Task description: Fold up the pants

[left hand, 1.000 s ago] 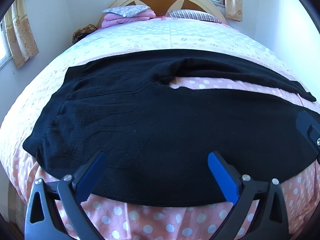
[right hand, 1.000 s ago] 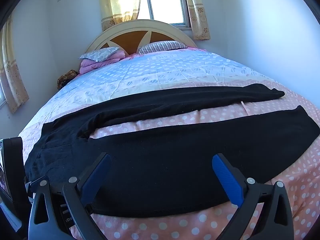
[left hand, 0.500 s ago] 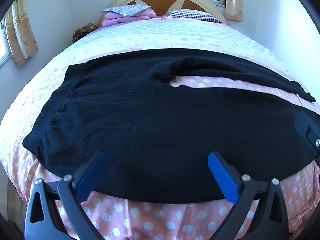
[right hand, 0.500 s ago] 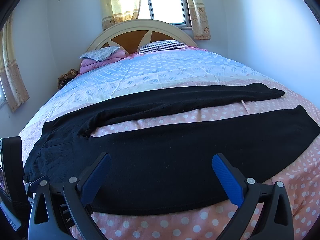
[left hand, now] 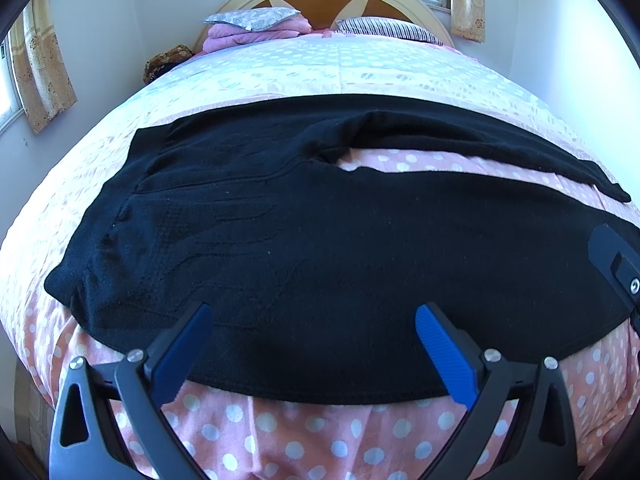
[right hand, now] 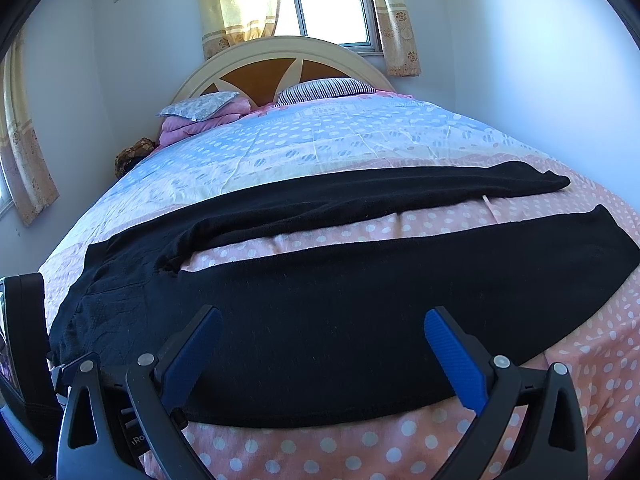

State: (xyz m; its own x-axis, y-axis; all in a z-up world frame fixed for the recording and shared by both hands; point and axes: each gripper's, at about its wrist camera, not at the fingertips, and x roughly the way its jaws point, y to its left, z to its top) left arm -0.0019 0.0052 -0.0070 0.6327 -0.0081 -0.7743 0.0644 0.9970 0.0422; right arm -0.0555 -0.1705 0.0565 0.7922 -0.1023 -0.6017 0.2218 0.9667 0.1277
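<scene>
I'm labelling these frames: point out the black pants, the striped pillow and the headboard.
black pants (left hand: 320,248), left wrist view, on the seat area.
striped pillow (right hand: 324,89), right wrist view, on its middle.
headboard (right hand: 256,80), right wrist view, on the brown panel.

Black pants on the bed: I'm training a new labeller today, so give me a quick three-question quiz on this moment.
1. True or false: the black pants lie spread flat on the polka-dot bedspread, legs apart.
2. The left tongs are: A) open, above the near edge of the pants; B) shut on the fabric; C) out of view.
3. In the right wrist view, toward which side does the waistband lie?

Key: 1 true. 2 A. 3 Left; the right tongs are open too, over the near leg.
</scene>
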